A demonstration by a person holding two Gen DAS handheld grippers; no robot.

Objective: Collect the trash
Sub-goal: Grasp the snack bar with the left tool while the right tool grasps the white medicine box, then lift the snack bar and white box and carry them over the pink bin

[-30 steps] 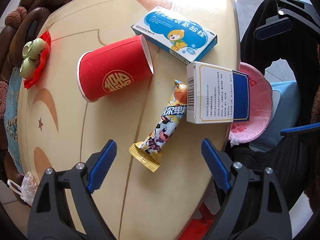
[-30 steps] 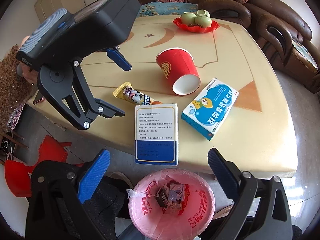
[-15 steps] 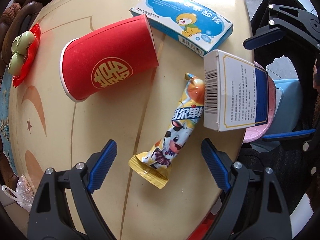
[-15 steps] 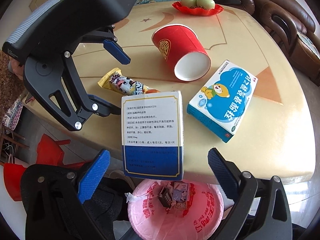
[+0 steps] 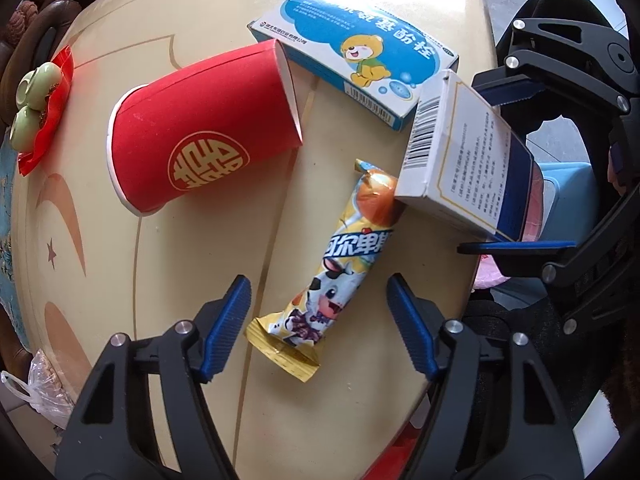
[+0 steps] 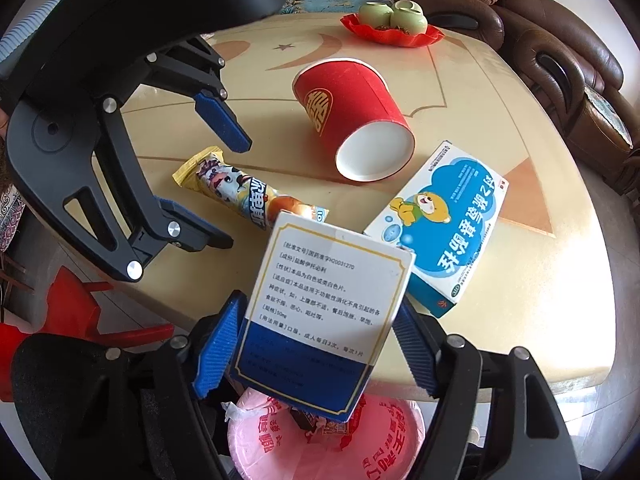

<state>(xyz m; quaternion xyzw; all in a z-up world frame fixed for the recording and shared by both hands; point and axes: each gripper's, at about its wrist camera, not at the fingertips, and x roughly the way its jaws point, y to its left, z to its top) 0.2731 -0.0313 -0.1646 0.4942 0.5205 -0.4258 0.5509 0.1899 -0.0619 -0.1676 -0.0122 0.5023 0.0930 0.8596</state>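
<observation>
My right gripper (image 6: 316, 344) is shut on a white and dark-blue medicine box (image 6: 324, 312), tilted at the table's near edge; the box also shows in the left wrist view (image 5: 460, 160). My left gripper (image 5: 320, 324) is open, its fingers either side of a yellow snack wrapper (image 5: 336, 272) lying flat; the wrapper's far end is tucked under the box. A red paper cup (image 5: 200, 136) lies on its side. A light-blue bear box (image 5: 356, 56) lies beyond it.
A pink-lined trash bin (image 6: 328, 436) with scraps sits below the table edge, under my right gripper. A red dish with green cups (image 6: 392, 24) stands at the far side. Brown sofas (image 6: 560, 48) surround the beige table (image 6: 520, 320). A red stool (image 6: 68, 308) stands on the floor.
Both grippers moved in toward the table. The right one closed on the white and blue box and tipped it up. The left one narrowed around the wrapper's end.
</observation>
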